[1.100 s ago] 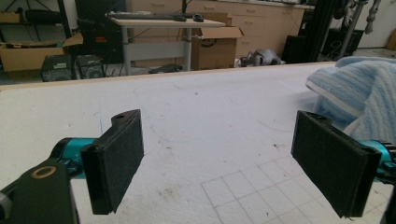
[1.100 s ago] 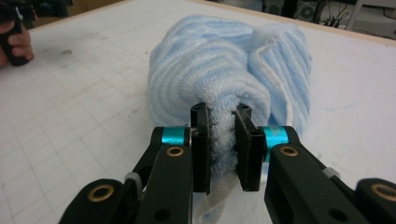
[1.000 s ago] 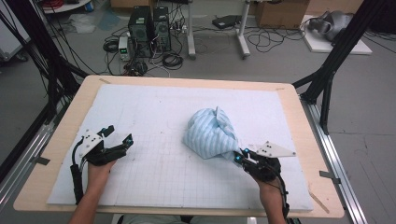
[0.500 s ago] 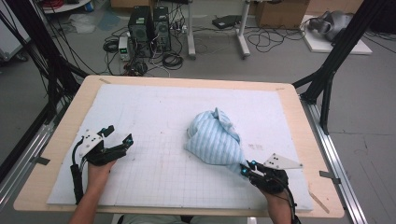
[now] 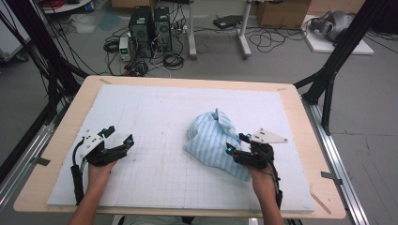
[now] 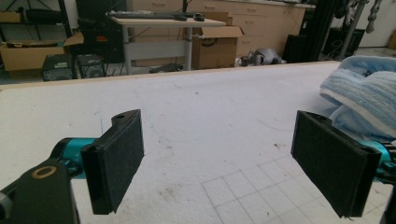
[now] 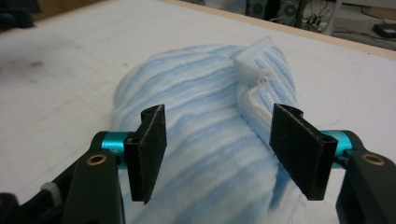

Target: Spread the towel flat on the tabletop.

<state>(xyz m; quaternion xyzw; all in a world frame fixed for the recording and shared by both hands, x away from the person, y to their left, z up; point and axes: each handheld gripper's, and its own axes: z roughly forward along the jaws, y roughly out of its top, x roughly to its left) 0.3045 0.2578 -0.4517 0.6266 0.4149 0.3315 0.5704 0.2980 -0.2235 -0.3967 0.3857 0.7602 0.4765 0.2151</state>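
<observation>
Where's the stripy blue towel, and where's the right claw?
stripy blue towel (image 5: 211, 136), high view, middle of the bunched cloth.
right claw (image 5: 234, 144), high view, between its open fingertips over the towel's edge.

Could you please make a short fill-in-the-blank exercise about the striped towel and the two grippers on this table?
1. The crumpled light blue striped towel lies nearer the ____ gripper.
2. The jaws of the left gripper stand ____, with nothing between them.
3. The white foam mat under the towel is printed with a ____ of thin lines.

Missing words: right; open; grid
</observation>
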